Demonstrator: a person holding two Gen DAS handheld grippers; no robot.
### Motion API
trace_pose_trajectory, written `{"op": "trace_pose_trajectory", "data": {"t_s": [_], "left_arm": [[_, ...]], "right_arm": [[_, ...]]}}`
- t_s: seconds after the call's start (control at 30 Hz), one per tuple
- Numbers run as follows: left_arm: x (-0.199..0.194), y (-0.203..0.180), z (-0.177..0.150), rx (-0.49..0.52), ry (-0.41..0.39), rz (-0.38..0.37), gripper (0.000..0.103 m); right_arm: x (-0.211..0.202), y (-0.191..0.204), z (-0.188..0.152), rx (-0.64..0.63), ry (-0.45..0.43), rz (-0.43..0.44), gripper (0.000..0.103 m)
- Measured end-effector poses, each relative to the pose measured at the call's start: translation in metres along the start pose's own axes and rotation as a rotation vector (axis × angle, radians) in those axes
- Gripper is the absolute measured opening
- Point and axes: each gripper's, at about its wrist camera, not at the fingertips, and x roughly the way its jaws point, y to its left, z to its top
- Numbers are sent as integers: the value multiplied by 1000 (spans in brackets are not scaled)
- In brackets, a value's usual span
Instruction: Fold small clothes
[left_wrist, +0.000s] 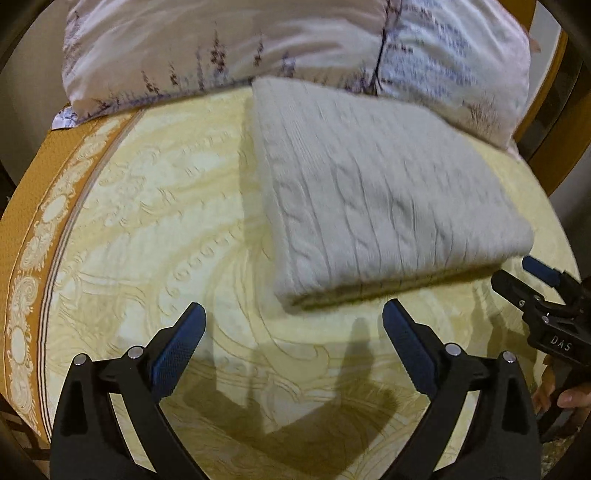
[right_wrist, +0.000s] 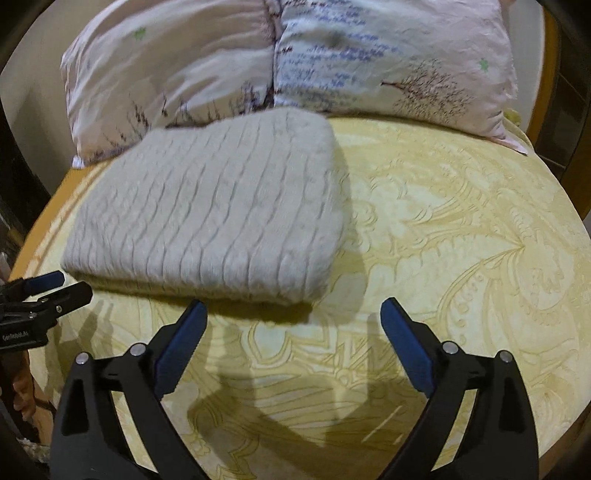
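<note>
A cream cable-knit garment (left_wrist: 380, 192) lies folded into a thick rectangle on the yellow patterned bedspread (left_wrist: 155, 221); it also shows in the right wrist view (right_wrist: 214, 206). My left gripper (left_wrist: 293, 314) is open and empty, just short of the garment's near folded edge. My right gripper (right_wrist: 291, 310) is open and empty, near the garment's near right corner. The right gripper shows at the right edge of the left wrist view (left_wrist: 528, 280). The left gripper shows at the left edge of the right wrist view (right_wrist: 59, 286).
A floral pillow (left_wrist: 258, 48) lies behind the garment, touching its far edge; it also shows in the right wrist view (right_wrist: 388, 55). An orange border (left_wrist: 33, 206) runs along the bed's left edge. A wooden bed frame (left_wrist: 550, 122) rises at the right.
</note>
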Motion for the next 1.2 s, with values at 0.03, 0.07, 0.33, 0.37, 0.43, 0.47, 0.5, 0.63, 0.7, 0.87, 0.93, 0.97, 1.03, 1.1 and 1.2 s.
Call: {"op": "trace_pose_trajectory", "data": {"t_s": [0.03, 0.07, 0.33, 0.37, 0.43, 0.47, 0.5, 0.63, 0.7, 0.87, 0.93, 0.97, 1.03, 1.1, 1.2], "left_arm": [[4, -4, -3, 11, 13, 20, 98], [5, -6, -3, 16, 19, 32, 99], [10, -18, -7, 40, 34, 98, 102], [10, -18, -6, 33, 34, 101, 102], [10, -18, -7, 25, 36, 107, 102], [11, -17, -6, 24, 36, 108, 102], [11, -17, -6, 23, 36, 109, 102], [12, -16, -5, 24, 38, 109, 102], [12, -17, -5, 24, 38, 109, 102], [12, -17, -6, 23, 39, 110, 102], [12, -17, -6, 23, 38, 110, 102], [12, -17, -5, 23, 38, 110, 102], [12, -17, -5, 23, 39, 110, 102], [12, -17, -6, 23, 39, 110, 102], [12, -17, -6, 23, 39, 109, 102]], "right_arm": [[2, 2, -1, -6, 10, -3, 96], [4, 3, -2, -12, 20, -7, 96], [10, 13, -2, -49, 53, -24, 100], [11, 14, -2, -50, 56, -28, 101], [12, 16, -1, -58, 63, -43, 101], [13, 16, 0, -58, 63, -45, 101], [13, 17, 0, -54, 65, -46, 101], [13, 17, 1, -44, 70, -52, 101], [13, 17, 1, -37, 71, -55, 101], [13, 17, 1, -32, 71, -59, 101], [14, 17, 1, -32, 71, -59, 101], [13, 17, 1, -32, 71, -59, 101], [13, 17, 1, -31, 70, -59, 101], [13, 17, 0, -30, 70, -60, 101], [13, 17, 0, -29, 70, -60, 101]]}}
